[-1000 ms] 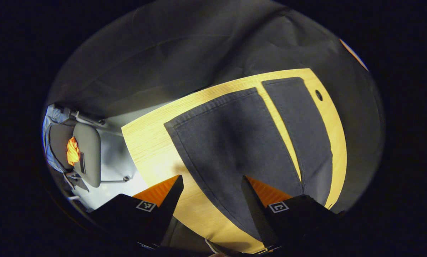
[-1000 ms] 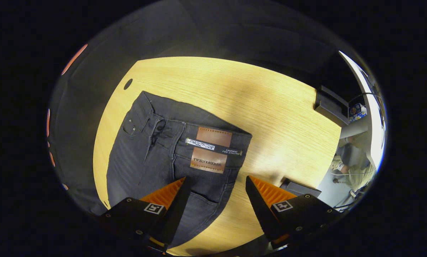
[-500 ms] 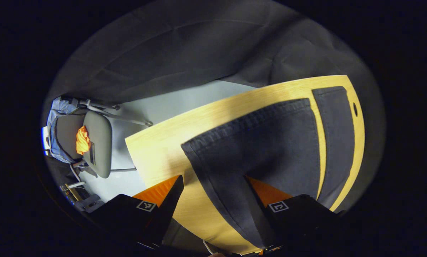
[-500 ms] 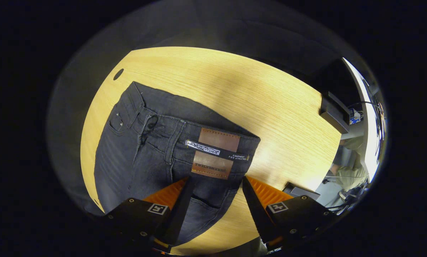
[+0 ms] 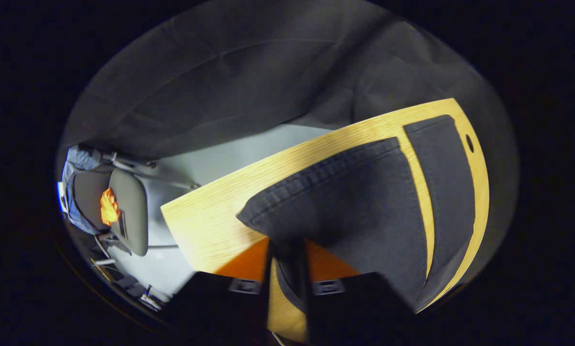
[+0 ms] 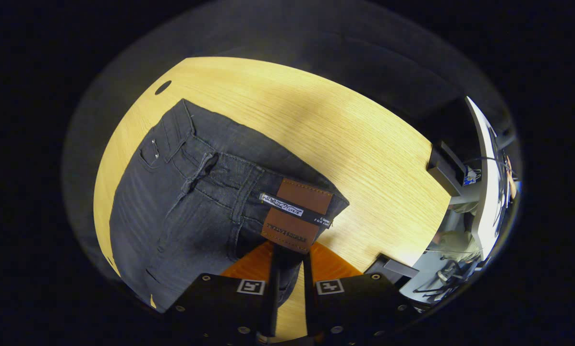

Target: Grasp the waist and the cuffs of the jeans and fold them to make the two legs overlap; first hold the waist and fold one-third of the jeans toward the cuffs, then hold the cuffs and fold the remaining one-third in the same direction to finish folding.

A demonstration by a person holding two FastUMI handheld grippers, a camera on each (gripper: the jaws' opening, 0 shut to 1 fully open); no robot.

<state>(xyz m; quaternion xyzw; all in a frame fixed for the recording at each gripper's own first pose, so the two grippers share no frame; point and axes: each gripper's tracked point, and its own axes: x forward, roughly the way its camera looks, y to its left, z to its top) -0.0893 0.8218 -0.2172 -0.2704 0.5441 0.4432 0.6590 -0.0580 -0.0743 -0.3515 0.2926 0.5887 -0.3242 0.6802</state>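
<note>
jeans [image 6: 181, 202] spread flat on bench [image 6: 364, 144] | left gripper [image 5: 287, 259] clenched on near cuff [image 5: 277, 221] | right gripper [image 6: 289, 262] clenched on waistband by leather patch [image 6: 297, 216] | denim likely heavy, limp, grippy; hold hems and lift evenly

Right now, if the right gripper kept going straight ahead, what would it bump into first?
Probably the brown patch on the jeans waistband. The right gripper seems shut on that waist edge, so denim already sits between its fingers; past it lies the table.
</note>
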